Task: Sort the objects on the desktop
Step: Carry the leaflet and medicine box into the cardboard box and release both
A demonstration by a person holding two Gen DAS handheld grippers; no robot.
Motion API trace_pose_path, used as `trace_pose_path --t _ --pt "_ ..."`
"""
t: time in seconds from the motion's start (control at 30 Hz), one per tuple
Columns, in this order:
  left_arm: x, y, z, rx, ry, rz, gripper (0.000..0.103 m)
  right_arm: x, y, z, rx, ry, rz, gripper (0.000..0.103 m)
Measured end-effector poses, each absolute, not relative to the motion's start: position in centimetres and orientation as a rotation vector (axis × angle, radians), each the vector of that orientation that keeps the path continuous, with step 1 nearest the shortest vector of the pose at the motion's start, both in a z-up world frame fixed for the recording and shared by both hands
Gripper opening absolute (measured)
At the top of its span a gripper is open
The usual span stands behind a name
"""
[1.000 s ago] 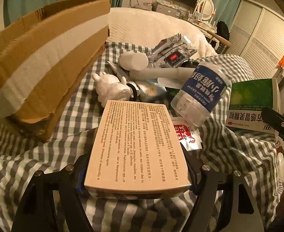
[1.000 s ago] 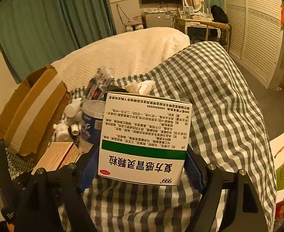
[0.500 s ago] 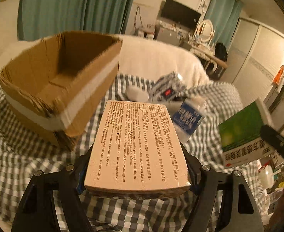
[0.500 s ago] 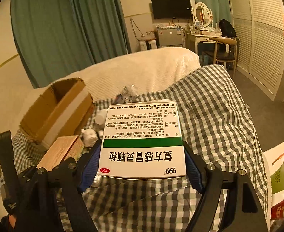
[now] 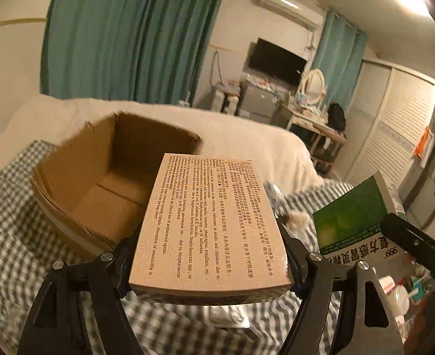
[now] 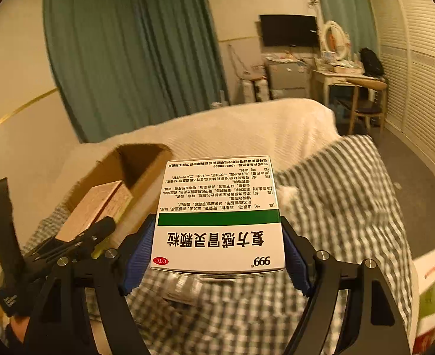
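A bedroom in warm lamplight is seen, with a grey-and-white checked cloth (image 5: 16, 236) spread over a bed. Nearest in the left wrist view, the left hand-held gripper (image 5: 208, 254) is clamped by its jaws on the two sides of a flat tan cardboard medicine box printed with black text (image 5: 205, 224), which is held in the air above the cloth. In the right wrist view, the right hand-held gripper (image 6: 217, 254) is clamped likewise on a white medicine box with a green band and black characters (image 6: 217, 216), also carried clear of the cloth, just right of the tan box. Beyond both, an open brown corrugated cardboard box (image 5: 99, 183) is seen resting on the cloth, its inside showing bare. A white bedcover (image 6: 247, 130) lies behind it, and teal curtains (image 5: 128, 35) are hung at the far wall.
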State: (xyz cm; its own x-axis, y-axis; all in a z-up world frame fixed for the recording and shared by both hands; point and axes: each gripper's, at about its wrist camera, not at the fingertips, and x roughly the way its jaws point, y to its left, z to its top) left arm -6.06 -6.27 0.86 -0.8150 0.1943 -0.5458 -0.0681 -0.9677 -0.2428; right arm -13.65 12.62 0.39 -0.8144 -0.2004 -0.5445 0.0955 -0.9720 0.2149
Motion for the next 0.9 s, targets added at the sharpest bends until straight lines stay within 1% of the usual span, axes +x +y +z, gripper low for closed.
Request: trace_pose_path --t 0.27,0.43,0.53,0.73,0.9 --pt "-10.0 -12.0 3.4 -0.833 -0.342 2.981 0.078 -17.9 5.9 3.4 0.779 -0.164 -2.743 0.077" --pt "-12.7 -15.7 4.0 -0.813 -0.360 3.054 0.078 -21.5 2.1 3.9 0.757 -0.141 -2.680 0.077" --pt "-14.6 -17.3 2.6 -0.829 -0.383 3.083 0.078 -24.3 -0.2 3.5 0.757 -0.145 -2.651 0.077" --pt "-17.5 -20.2 -3.2 -0.918 -0.438 3.047 0.078 -30.2 -3.5 0.6 0.838 -0.211 -2.579 0.077" --pt "-18.7 -21.2 -5.7 -0.985 -0.410 3.040 0.078 -34.4 -5.8 -2.9 0.906 -0.204 -2.553 0.077"
